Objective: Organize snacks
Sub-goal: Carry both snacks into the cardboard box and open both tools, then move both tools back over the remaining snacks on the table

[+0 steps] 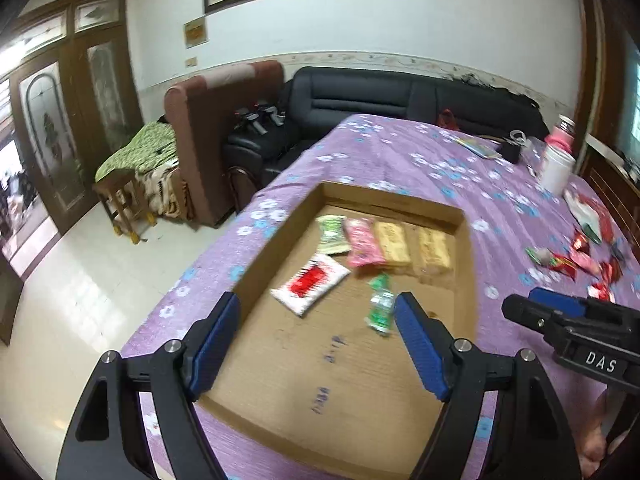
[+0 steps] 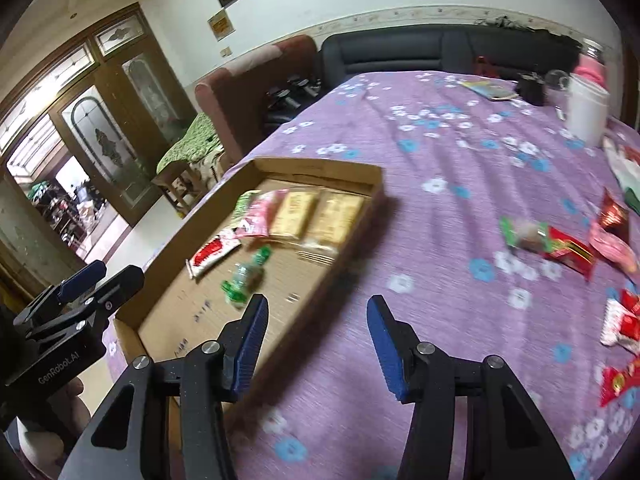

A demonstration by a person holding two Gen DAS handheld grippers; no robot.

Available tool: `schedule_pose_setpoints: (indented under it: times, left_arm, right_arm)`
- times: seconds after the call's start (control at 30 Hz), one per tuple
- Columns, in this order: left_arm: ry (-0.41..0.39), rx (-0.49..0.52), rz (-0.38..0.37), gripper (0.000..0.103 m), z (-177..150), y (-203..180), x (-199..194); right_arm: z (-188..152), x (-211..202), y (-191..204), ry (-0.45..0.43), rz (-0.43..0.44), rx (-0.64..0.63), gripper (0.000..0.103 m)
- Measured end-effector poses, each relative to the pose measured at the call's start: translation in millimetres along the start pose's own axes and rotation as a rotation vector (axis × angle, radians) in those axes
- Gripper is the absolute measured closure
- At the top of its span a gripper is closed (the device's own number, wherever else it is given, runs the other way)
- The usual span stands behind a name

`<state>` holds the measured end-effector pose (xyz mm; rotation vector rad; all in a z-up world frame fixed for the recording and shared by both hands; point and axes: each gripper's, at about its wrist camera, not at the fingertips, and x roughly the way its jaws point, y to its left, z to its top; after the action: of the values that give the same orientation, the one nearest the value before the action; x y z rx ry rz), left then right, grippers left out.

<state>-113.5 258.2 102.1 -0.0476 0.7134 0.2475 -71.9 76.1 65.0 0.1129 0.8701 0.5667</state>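
Observation:
A shallow cardboard tray (image 1: 320,364) lies on the purple flowered tablecloth (image 2: 440,152). Inside it, a green packet (image 1: 331,234), a pink packet (image 1: 362,242) and two tan packets (image 1: 432,246) form a row. In front of them lie a white-and-red packet (image 1: 308,282) and a green-and-clear candy (image 1: 380,304). My left gripper (image 1: 318,300) hangs open above the tray, holding nothing. My right gripper (image 2: 318,300) is open and empty over the cloth at the tray's right edge (image 2: 372,200). Several loose red, pink and green snacks (image 2: 568,252) are scattered to the right.
A white cup (image 2: 586,116), a dark object (image 2: 532,88) and a flat booklet (image 2: 490,90) stand at the table's far end. Beyond the table are a black sofa (image 1: 360,92) and a brown armchair (image 1: 208,132). The table's left edge drops to a tiled floor (image 1: 80,280).

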Motion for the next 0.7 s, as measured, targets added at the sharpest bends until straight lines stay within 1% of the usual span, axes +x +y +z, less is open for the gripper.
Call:
schedule_pose_setpoints:
  times: [0.27,0.53,0.7]
  left_arm:
    - [-0.001,0.098,-0.017,0.024,-8,-44,-12]
    - [0.008,0.156,-0.025,0.024,-12,-70,-16]
    - [0.014,0.186,-0.04,0.024,-15,-85,-18]
  right_arm:
    - [-14,-27,-39,-0.032,-0.025,0.065,0.046]
    - [-26,-50,-74,-0.064,-0.046,0.122,0.046]
    - [-32,-65,-98,-0.086,-0.078,0.162,0.046]
